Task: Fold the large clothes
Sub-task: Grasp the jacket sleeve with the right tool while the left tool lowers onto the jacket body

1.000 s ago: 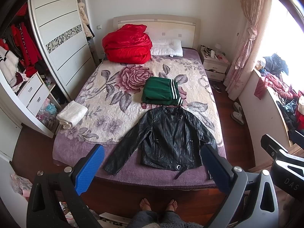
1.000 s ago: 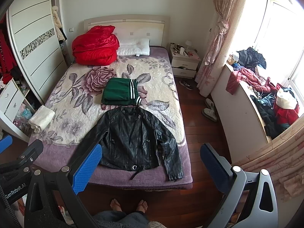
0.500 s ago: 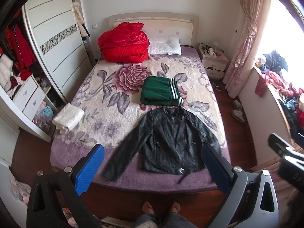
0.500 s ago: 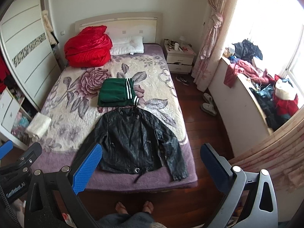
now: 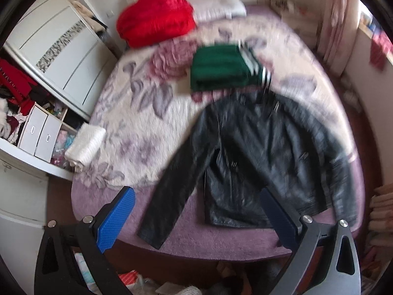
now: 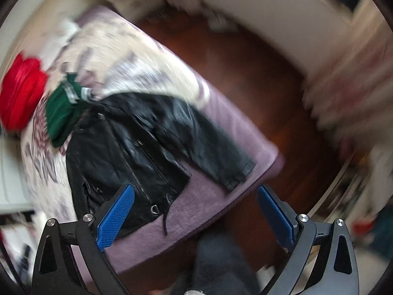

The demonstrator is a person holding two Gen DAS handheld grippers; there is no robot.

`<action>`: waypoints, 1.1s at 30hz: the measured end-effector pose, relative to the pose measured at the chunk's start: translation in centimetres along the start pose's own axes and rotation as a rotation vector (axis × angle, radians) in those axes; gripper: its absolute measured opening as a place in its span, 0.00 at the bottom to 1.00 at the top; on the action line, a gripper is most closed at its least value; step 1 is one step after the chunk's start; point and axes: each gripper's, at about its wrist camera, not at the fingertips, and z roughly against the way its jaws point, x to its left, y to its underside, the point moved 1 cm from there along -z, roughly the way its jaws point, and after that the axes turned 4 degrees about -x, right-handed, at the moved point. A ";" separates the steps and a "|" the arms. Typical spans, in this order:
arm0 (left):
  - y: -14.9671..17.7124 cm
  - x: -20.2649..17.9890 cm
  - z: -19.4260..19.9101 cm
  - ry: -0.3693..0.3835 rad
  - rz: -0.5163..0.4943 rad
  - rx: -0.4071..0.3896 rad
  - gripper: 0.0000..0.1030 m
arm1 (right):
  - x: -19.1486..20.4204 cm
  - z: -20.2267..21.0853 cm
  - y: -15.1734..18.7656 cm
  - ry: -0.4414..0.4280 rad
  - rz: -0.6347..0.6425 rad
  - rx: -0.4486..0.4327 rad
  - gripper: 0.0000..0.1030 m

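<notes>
On the left side of the bed (image 5: 103, 204), beyond your left gripper (image 5: 196, 217), a rolled white towel (image 5: 84, 146) sits at the mattress edge, well apart from the work area and likely parked there to keep the near half free. Your left gripper is spread wide and grips nothing; its blue pads (image 5: 115, 221) hang above the purple edge, with the jacket's near sleeve (image 5: 172, 196) lying between them in view. That suggests you are lining up on the sleeve or hem, though contact is not made.

Centre: the black leather jacket (image 5: 258, 162) lies flat, front up, collar toward the headboard, sleeves angled outward. Spread this way, each sleeve can be folded across the body in turn. Just beyond the collar, a folded green garment (image 5: 221, 71) with white stripes touches or nearly touches it; blur prevents telling which. A red bundle (image 5: 157, 19) sits farther back, near the pillow.

Right: your right gripper (image 6: 196, 216) is also wide apart and empty, tilted over the foot corner. The jacket's other sleeve (image 6: 221, 152) ends near that corner, just ahead of the fingers. Both views are blurred. Folding has not started.
</notes>
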 end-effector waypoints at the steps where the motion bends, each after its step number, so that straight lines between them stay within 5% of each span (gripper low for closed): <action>1: 0.2 -1.1 -2.0 -0.005 -0.018 0.027 1.00 | -2.0 -3.6 -0.5 0.006 -0.043 0.040 0.98; 7: 2.1 -7.4 -12.8 -0.014 -0.104 0.160 1.00 | -9.2 -21.0 -3.4 0.120 -0.001 0.111 0.98; 11: 2.7 -10.8 -18.6 -0.031 -0.161 0.196 1.00 | -10.6 -29.7 -4.7 0.098 0.056 0.200 0.98; 12: 2.9 -11.7 -20.1 -0.033 -0.172 0.213 1.00 | -10.5 -31.1 -4.6 0.058 0.059 0.228 0.88; 13: 3.0 -12.3 -21.1 -0.031 -0.179 0.228 1.00 | -10.0 -32.2 -4.5 0.012 0.077 0.257 0.60; 15: 3.1 -13.2 -22.6 -0.022 -0.193 0.239 1.00 | -8.4 -33.1 -4.0 0.065 0.209 0.249 0.31; 16: 3.0 -13.8 -23.3 -0.022 -0.209 0.238 1.00 | -7.6 -33.2 -3.9 0.086 0.286 0.243 0.05; 20: 2.5 -15.3 -25.1 -0.028 -0.259 0.220 1.00 | -8.7 -32.2 -6.0 0.222 0.342 0.135 0.05; 22: 2.6 -16.0 -26.2 -0.027 -0.279 0.216 1.00 | -10.6 -32.2 -7.5 0.214 0.266 0.124 0.08; 26: 3.1 -16.7 -28.5 -0.031 -0.307 0.234 1.00 | -13.4 -30.6 -7.6 0.082 -0.008 0.152 0.31; 29: 3.4 -17.0 -29.7 -0.021 -0.297 0.249 1.00 | -16.0 -28.1 -3.1 -0.122 -0.291 0.109 0.56; 33: 3.4 -16.1 -31.0 -0.003 -0.238 0.288 1.00 | -18.1 -30.6 4.9 -0.390 -0.627 0.197 0.59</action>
